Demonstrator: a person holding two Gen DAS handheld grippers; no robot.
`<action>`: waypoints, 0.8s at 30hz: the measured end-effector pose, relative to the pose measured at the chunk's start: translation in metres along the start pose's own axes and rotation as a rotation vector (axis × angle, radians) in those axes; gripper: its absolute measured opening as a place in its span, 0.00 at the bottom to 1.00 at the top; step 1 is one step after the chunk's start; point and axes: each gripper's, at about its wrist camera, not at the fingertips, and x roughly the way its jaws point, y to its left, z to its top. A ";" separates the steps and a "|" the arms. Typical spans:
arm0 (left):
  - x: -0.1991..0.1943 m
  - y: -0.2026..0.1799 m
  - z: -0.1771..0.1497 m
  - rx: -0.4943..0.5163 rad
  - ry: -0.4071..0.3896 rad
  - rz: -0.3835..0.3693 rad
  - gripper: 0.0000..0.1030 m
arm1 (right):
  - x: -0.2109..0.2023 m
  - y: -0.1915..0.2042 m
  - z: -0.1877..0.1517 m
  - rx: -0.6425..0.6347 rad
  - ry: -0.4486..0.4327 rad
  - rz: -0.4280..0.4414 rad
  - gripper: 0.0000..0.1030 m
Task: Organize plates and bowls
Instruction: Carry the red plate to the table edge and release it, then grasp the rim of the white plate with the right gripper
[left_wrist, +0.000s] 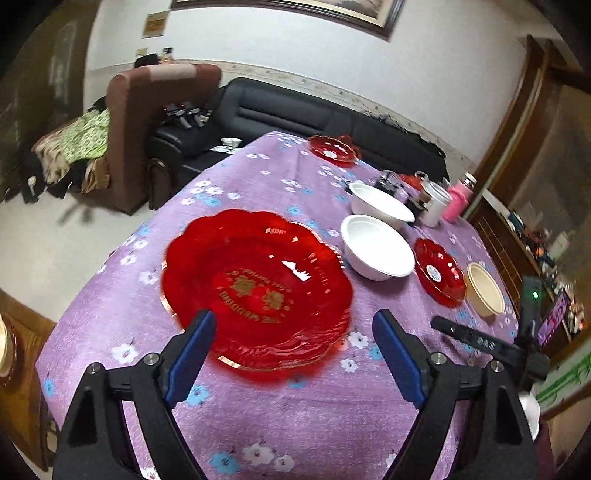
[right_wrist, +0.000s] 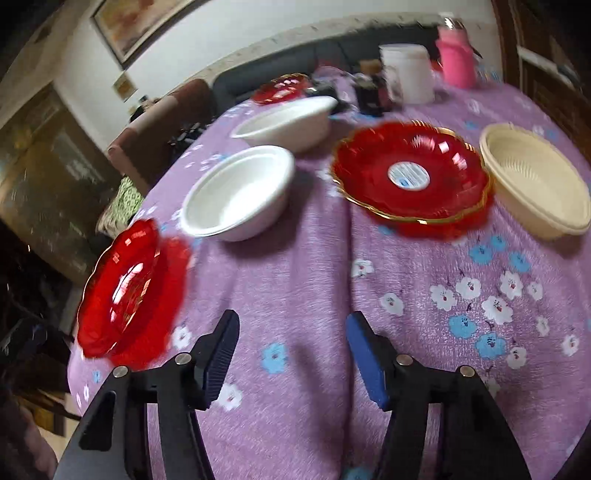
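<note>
A large red scalloped plate (left_wrist: 255, 288) lies on the purple floral tablecloth (left_wrist: 295, 417) just ahead of my open, empty left gripper (left_wrist: 293, 332). Two white bowls (left_wrist: 376, 251) (left_wrist: 378, 205) sit behind it to the right, then a smaller red plate with a sticker (left_wrist: 437, 271), a cream bowl (left_wrist: 485, 284) and a far red plate (left_wrist: 334, 149). In the right wrist view my right gripper (right_wrist: 291, 332) is open and empty over bare cloth. There the large red plate (right_wrist: 129, 288) is left, the white bowls (right_wrist: 238, 192) (right_wrist: 288, 118) ahead, the stickered plate (right_wrist: 412, 173) and cream bowl (right_wrist: 535, 181) right.
A white jar (right_wrist: 406, 74), a pink bottle (right_wrist: 456, 62) and dark small items (right_wrist: 369, 92) crowd the table's far side. A black sofa (left_wrist: 295, 110) and brown armchair (left_wrist: 147, 122) stand beyond the table. The other gripper's black body (left_wrist: 498, 347) shows at right.
</note>
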 end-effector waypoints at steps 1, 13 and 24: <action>0.003 -0.006 0.004 0.014 0.000 -0.003 0.84 | 0.002 -0.003 0.003 0.008 -0.007 -0.001 0.63; 0.076 -0.055 0.100 0.097 0.017 -0.016 0.83 | 0.026 0.027 0.070 0.058 -0.134 0.006 0.64; 0.187 -0.055 0.131 -0.001 0.254 0.019 0.55 | 0.053 0.010 0.081 0.069 -0.157 0.028 0.51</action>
